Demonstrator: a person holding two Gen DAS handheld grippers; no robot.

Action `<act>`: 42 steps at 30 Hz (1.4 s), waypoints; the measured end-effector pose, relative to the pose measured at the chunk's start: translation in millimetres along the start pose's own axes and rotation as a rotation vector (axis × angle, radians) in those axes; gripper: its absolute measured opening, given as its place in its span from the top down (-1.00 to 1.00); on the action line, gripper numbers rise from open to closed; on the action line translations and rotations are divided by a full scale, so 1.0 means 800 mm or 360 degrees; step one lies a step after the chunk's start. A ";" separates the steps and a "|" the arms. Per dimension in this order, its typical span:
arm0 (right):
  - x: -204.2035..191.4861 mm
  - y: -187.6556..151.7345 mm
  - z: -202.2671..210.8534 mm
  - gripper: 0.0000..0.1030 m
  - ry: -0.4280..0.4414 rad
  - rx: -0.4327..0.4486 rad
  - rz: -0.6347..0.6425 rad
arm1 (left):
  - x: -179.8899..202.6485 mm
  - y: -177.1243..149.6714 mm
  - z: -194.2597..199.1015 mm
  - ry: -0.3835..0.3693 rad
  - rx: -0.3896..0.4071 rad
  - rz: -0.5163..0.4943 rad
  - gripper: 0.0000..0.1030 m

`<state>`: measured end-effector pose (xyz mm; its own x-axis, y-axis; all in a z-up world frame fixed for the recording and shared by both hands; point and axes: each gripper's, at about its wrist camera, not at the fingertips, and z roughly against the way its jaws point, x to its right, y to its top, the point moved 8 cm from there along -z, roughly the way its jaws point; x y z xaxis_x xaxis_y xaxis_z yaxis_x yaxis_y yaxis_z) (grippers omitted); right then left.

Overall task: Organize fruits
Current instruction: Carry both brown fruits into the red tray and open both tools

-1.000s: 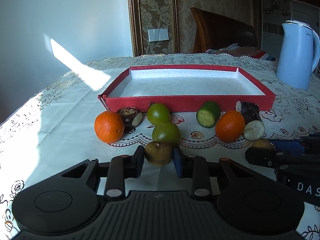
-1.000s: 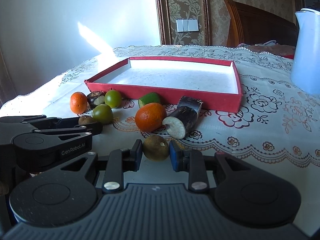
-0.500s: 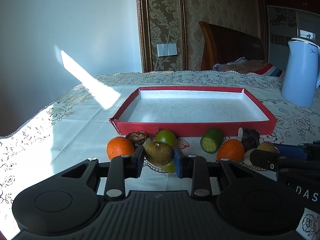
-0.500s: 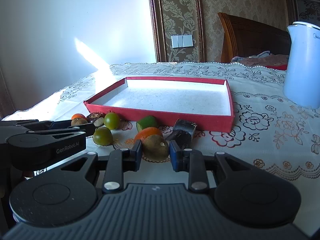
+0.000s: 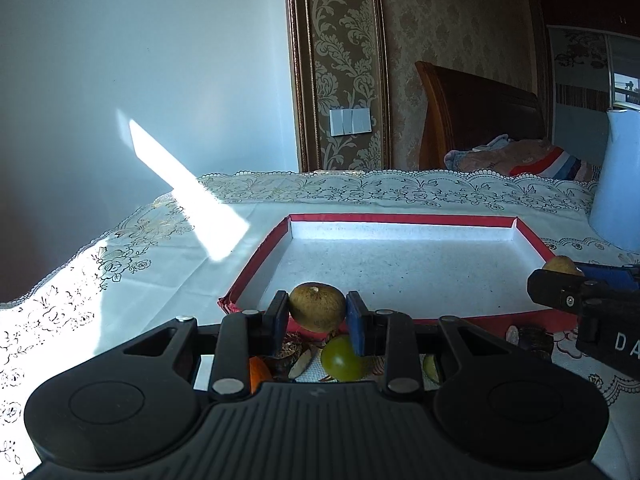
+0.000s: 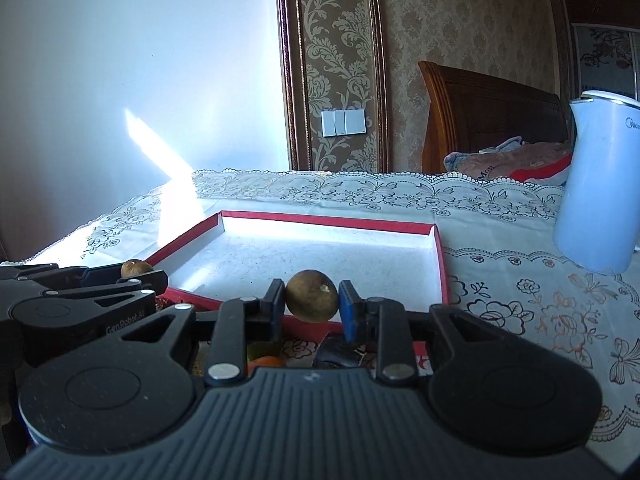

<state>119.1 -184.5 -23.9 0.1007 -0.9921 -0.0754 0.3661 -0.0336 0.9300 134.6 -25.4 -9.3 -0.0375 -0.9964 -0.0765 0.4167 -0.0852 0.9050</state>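
The left gripper (image 5: 317, 316), matt black plastic with one black and one blue pad, is closed to the width of a round, dull brown, rough-skinned fruit (image 5: 317, 306) and pinches it at both sides. The right gripper (image 6: 312, 306), of the same make, is likewise closed on a second round brown fruit (image 6: 311, 296) that bears a pale stem scar. Both fruits hang clear of the table, above the near edge of the shallow rectangular red cardboard tray (image 5: 256, 262) with its speckled white floor; the left one is near the tray's near-left corner, the right one toward its near-right side.

Below the left gripper, on the table short of the tray, lie a smooth glossy green round fruit (image 5: 341, 356), a slice of an orange citrus (image 5: 258, 372), and a dark, rough husk-like piece (image 5: 290, 354). The white lace-patterned tablecloth (image 6: 520, 300) spreads all around. A pale blue smooth plastic kettle (image 6: 600, 184) stands far right, well apart from the tray.

A second ago both fruits sat on the cloth between the pads; since then both grippers have lifted them and carried them forward, so that the row of loose fruit has dropped beneath the fingers.
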 end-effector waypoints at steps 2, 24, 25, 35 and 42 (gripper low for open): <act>0.002 0.001 -0.015 0.47 0.0001 -0.0024 0.0004 | 0.001 0.005 -0.013 0.0015 -0.0007 0.0011 0.41; 0.004 -0.023 -0.094 0.47 0.0002 -0.0213 0.0053 | 0.034 -0.004 -0.113 -0.0016 -0.0202 -0.0018 0.41; 0.004 -0.024 -0.094 0.47 0.0003 -0.0216 0.0050 | 0.034 -0.005 -0.113 -0.0017 -0.0213 -0.0024 0.41; 0.008 -0.026 -0.090 0.47 0.0012 -0.0222 0.0028 | 0.038 -0.014 -0.095 -0.0014 -0.0223 -0.0063 0.43; 0.012 -0.026 -0.088 0.47 0.0013 -0.0234 0.0019 | 0.041 -0.016 -0.087 -0.0021 -0.0245 -0.0035 0.43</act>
<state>177.4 -184.5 -69.4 0.1134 -0.9912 -0.0682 0.4962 -0.0029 0.8682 191.1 -57.2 -52.4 -0.0599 -0.9942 -0.0889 0.5501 -0.1072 0.8282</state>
